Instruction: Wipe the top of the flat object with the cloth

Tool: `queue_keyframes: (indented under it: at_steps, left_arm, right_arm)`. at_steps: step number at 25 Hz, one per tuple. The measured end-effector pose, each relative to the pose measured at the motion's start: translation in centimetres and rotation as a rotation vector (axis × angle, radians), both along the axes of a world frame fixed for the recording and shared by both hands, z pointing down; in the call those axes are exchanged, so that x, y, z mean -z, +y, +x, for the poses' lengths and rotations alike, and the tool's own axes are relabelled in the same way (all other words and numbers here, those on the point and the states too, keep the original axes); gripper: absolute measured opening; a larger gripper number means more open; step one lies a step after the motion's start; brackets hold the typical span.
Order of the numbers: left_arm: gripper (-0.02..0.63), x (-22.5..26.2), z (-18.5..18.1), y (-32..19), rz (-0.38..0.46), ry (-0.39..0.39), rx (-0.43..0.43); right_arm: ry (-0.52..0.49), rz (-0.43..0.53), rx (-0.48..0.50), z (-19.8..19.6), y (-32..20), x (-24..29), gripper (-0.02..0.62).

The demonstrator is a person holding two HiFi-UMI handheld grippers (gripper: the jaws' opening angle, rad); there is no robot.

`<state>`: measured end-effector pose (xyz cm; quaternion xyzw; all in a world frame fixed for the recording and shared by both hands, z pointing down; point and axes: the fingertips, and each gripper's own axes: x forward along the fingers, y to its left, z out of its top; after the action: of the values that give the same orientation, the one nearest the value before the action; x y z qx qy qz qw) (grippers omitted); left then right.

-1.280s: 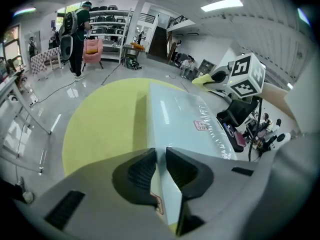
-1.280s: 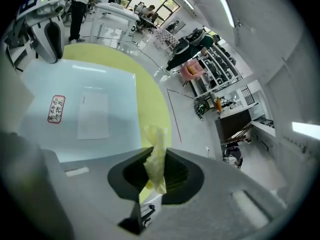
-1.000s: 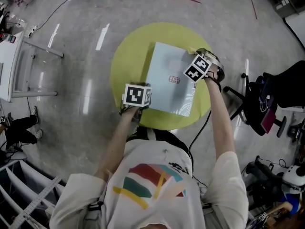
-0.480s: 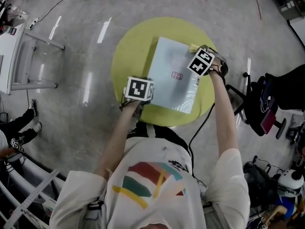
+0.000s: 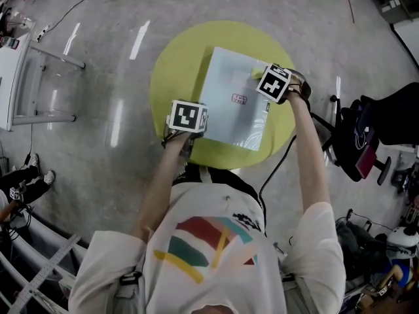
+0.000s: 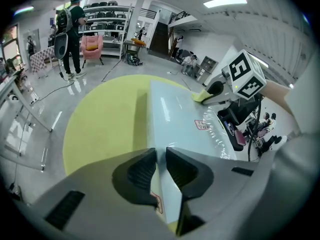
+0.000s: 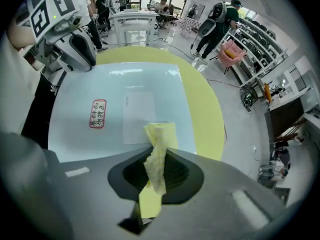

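Note:
A flat pale blue object [image 5: 232, 103], wrapped in clear film and bearing a small red label [image 7: 98, 113], lies on a round yellow table [image 5: 173, 64]. My left gripper [image 5: 198, 131] is shut on the object's near left corner; in the left gripper view its pads [image 6: 145, 169] pinch the thin edge. My right gripper [image 5: 265, 77] is shut on a crumpled yellow cloth [image 7: 160, 139]. The cloth [image 5: 257, 72] rests on the object's top near its far right corner. From the right gripper view the flat object [image 7: 125, 94] spreads ahead, with the left gripper [image 7: 80, 51] at its far side.
A dark office chair [image 5: 386, 123] stands right of the table, and a white table frame [image 5: 19, 77] is at the far left. A black cable [image 5: 272, 175] hangs from the right side. A person with a backpack [image 6: 70, 29] stands by shelves in the background.
My right gripper has tilted and shifted slightly, bringing the cloth from the object's far right corner inward onto its top. The left gripper has kept its hold in place.

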<state>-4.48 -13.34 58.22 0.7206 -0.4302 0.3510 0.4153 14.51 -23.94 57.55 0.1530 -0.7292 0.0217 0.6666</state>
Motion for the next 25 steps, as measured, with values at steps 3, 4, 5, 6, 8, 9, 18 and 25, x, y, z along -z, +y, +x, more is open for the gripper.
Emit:
queue_keyframes:
  at_steps: [3,4,5,6,8,9,18,25]
  left_arm:
    - [0.074,0.1,-0.1,0.0,0.003,-0.002,-0.006]
    - [0.074,0.1,-0.1,0.0,0.001,-0.002,-0.007]
    - [0.074,0.1,-0.1,0.0,-0.001,-0.002,-0.009]
    - [0.074,0.1,-0.2,0.0,-0.002,-0.002,-0.01]
    - [0.074,-0.1,-0.3,-0.1,-0.003,-0.002,-0.013]
    - [0.074,-0.2,-0.3,-0.1,-0.001,-0.003,-0.015]
    - [0.074,-0.2,-0.1,-0.1,0.01,-0.003,-0.03]
    - [0.074,-0.2,-0.1,-0.2,0.017,0.006,-0.036]
  right_arm:
    - [-0.002,-0.038,-0.057,0.4,1.4,0.1,0.026]
    - [-0.014,-0.052,-0.066,0.2,1.9,0.2,0.026]
    - [-0.028,-0.065,-0.07,-0.1,2.4,0.2,0.026]
    - [-0.04,-0.079,-0.071,-0.5,2.9,0.2,0.026]
    - [-0.048,-0.111,-0.085,-0.7,4.1,0.0,0.026]
    - [-0.051,-0.126,-0.095,-0.8,4.6,-0.1,0.026]
    - [-0.106,-0.22,-0.126,-1.8,9.3,-0.4,0.026]
    - [-0.127,-0.292,-0.165,-2.4,12.0,-0.5,0.026]
